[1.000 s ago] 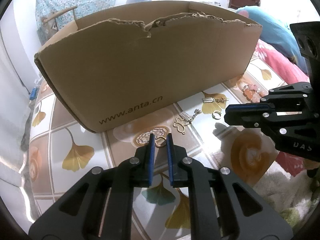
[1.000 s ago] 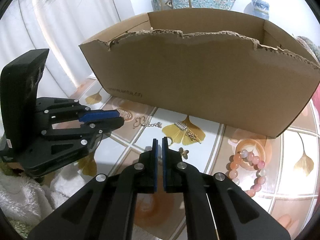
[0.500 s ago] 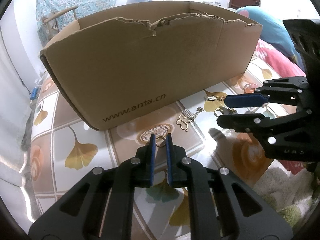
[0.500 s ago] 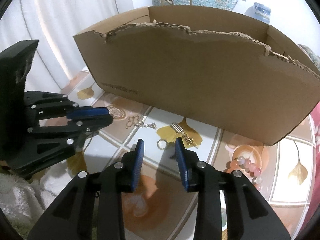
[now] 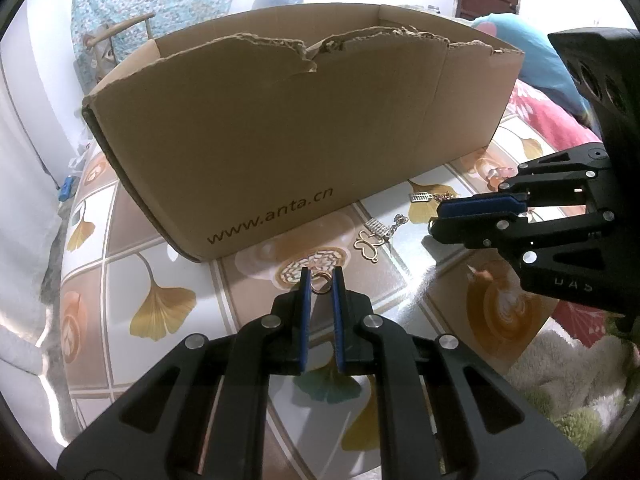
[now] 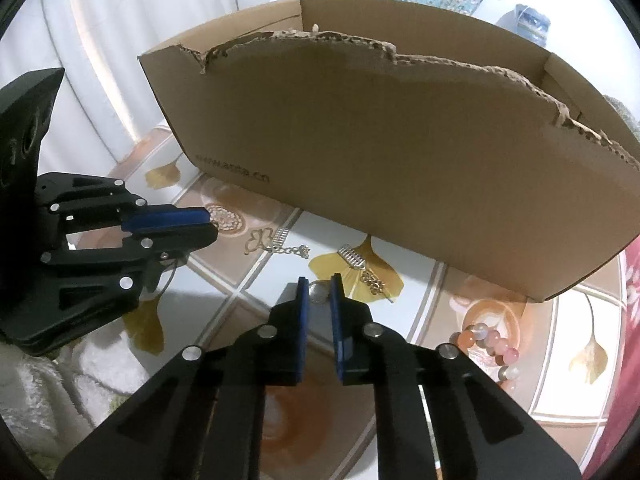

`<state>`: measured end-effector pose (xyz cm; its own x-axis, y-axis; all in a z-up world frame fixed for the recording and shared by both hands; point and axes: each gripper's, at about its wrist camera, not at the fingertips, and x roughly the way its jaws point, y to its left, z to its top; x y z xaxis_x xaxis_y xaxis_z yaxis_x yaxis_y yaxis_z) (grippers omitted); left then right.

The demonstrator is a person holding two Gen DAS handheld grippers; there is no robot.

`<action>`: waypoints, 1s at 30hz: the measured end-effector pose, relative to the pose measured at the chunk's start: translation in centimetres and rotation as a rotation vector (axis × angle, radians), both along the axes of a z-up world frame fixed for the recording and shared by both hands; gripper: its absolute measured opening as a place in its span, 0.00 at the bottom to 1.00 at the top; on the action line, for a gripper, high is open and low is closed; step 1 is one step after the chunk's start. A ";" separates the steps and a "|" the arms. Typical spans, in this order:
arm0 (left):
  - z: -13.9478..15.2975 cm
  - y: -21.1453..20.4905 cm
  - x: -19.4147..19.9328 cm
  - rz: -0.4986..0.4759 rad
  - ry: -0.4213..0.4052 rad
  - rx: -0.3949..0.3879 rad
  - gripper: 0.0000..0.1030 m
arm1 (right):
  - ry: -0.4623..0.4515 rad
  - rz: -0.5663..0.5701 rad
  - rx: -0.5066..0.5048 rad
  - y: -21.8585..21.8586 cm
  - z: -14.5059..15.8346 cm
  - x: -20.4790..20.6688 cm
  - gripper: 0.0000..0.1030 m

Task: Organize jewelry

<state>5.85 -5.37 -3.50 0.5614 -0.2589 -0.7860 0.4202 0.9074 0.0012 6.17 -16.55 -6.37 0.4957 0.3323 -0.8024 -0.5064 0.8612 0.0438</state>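
A torn cardboard box (image 5: 280, 148) stands on the tiled surface (image 5: 132, 256). Before it, the left gripper (image 5: 320, 280) pinches a gold ring (image 5: 321, 282); the right gripper's (image 6: 318, 286) fingers (image 6: 302, 300) are closing around a silver ring (image 6: 318, 292).

The tall cardboard box (image 6: 400, 168) walls off twelve o'clock, the left gripper (image 6: 208, 226) crowds nine o'clock, and bare tabletop (image 6: 576, 320) lies open toward three o'clock.
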 end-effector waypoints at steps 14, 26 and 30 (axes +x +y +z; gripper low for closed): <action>0.7 0.1 -0.3 -0.001 -0.023 0.000 0.09 | -0.007 -0.020 0.043 -2.0 1.1 0.0 0.10; 4.2 0.1 -1.8 -0.009 -0.121 -0.031 0.09 | -0.105 -0.007 0.120 -3.7 5.1 -2.1 0.10; 7.8 0.2 -2.0 -0.038 -0.201 -0.102 0.09 | -0.160 0.028 0.197 -4.6 8.4 -2.5 0.10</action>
